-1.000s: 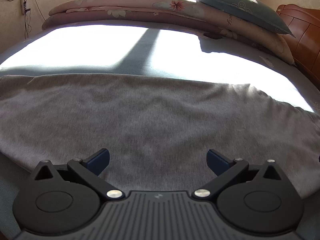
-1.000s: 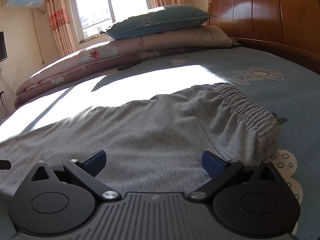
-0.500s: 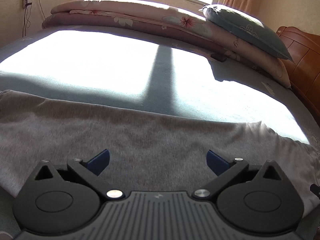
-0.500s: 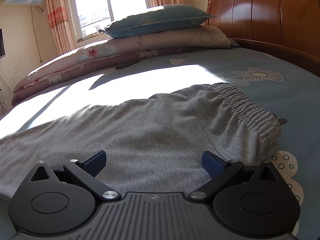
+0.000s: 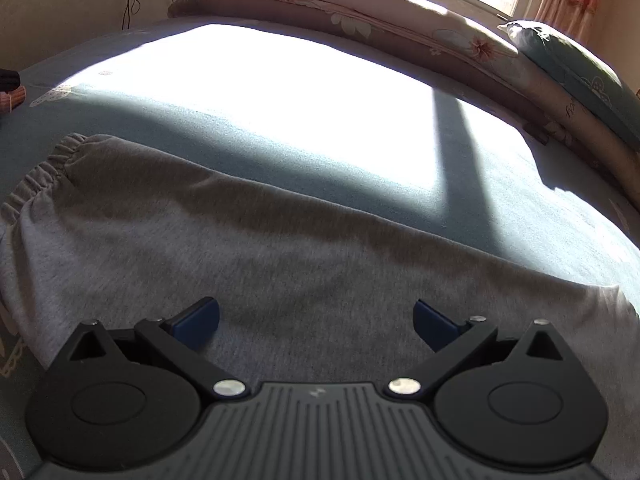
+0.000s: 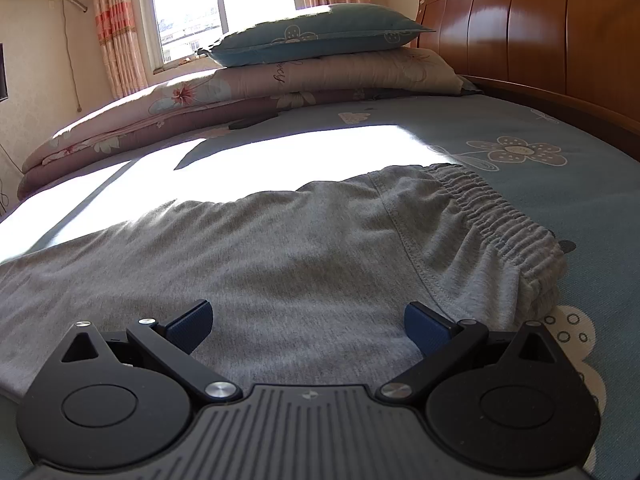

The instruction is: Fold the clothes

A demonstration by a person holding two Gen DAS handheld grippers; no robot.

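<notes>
Grey sweatpants (image 5: 248,256) lie flat across the blue bedsheet (image 5: 360,152). In the left wrist view a leg runs left to an elastic cuff (image 5: 44,168). My left gripper (image 5: 316,320) hovers open just above the leg fabric, nothing between its blue pads. In the right wrist view the same grey sweatpants (image 6: 288,248) end at a gathered waistband (image 6: 508,220) on the right. My right gripper (image 6: 306,326) is open over the upper part of the pants, left of the waistband, holding nothing.
Folded floral quilts (image 6: 192,108) and a blue pillow (image 6: 316,36) are stacked along the bed's far side under the window. A wooden headboard (image 6: 536,28) rises on the right. Bright sunlight (image 5: 304,92) covers the sheet beyond the pants. The flowered bedsheet (image 6: 516,152) extends right.
The left gripper has swung left along the pant leg, bringing the elastic cuff into view. The right gripper has barely shifted. Both stay open.
</notes>
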